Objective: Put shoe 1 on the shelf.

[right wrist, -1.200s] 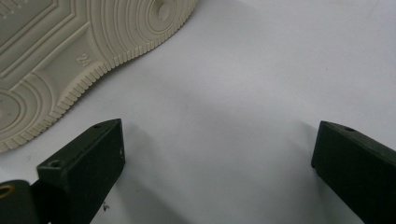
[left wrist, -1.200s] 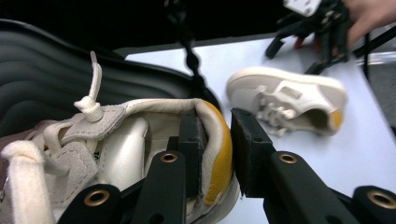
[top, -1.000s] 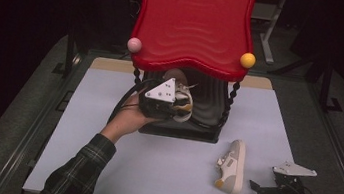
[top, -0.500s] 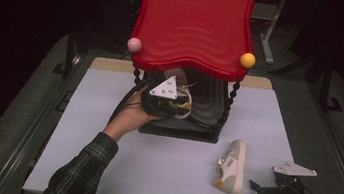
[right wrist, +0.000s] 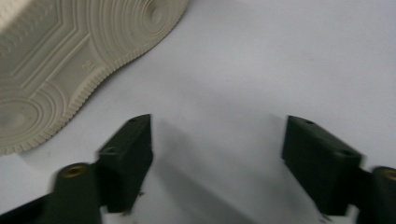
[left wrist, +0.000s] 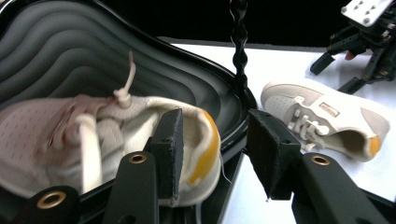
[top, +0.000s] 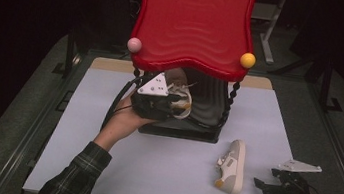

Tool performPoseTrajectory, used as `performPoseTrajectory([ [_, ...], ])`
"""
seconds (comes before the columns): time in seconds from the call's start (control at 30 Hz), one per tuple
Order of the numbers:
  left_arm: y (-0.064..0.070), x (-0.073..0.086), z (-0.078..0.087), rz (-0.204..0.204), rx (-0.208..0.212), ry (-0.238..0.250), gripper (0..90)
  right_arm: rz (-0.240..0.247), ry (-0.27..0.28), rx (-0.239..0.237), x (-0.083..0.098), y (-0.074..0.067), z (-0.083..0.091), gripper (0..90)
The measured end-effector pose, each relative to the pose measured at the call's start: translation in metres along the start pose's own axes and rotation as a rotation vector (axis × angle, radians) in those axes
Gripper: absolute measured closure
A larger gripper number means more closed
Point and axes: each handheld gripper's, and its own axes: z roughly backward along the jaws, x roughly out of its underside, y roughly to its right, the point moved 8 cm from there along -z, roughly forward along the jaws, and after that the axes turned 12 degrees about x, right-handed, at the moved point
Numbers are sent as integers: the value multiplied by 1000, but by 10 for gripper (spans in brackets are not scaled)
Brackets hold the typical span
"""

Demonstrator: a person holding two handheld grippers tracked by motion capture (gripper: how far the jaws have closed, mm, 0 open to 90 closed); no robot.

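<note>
Under the red shelf top (top: 194, 24), the left gripper (left wrist: 212, 154) sits at the heel of a cream shoe (left wrist: 93, 140) lying on the black lower tray (left wrist: 140, 65). Its jaws opened a moment ago and stand apart: one pad is inside the shoe's heel opening, the other outside past the tray edge, not pinching. Near right on the white table (top: 159, 176), the right gripper (right wrist: 217, 158) has jaws apart, just been closing, nothing between them. A second shoe (top: 231, 166) lies on its side just left of it.
</note>
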Motion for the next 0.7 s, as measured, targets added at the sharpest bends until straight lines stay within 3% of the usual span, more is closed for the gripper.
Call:
performPoseTrajectory([
  [0.03,2,1,3,21,0,2,604,-4,3,-4,-2,1,3,359],
  [0.1,9,6,10,45,-1,5,672,-15,68,-28,-17,1,16,510],
  [0.13,9,6,10,45,-1,5,700,-15,68,-28,-17,1,16,510],
  [0.17,12,8,12,47,0,5,744,-12,108,-57,-26,-2,24,619],
  [0.23,18,15,17,64,5,-4,830,-19,158,-100,-40,-7,31,690],
  [0.27,18,15,17,64,5,-4,880,-19,158,-100,-40,-7,31,690],
  [0.3,19,17,17,72,4,-13,897,-16,182,-144,-52,-14,34,787],
  [0.33,19,19,18,78,3,-19,897,-16,182,-144,-52,-14,34,787],
  [0.37,19,25,17,94,1,-24,898,-1,214,-181,-66,-21,37,877],
  [0.43,19,27,16,99,1,-26,899,8,229,-202,-73,-26,38,895],
  [0.5,19,34,14,122,-6,-17,899,35,274,-245,-96,-40,40,897],
  [0.6,18,38,12,141,-8,-12,898,59,303,-251,-112,-49,38,897],
  [0.63,17,42,10,147,-11,-21,898,77,323,-267,-128,-60,36,897],
  [0.7,18,46,7,159,-4,-20,898,99,336,-279,-143,-71,31,897],
])
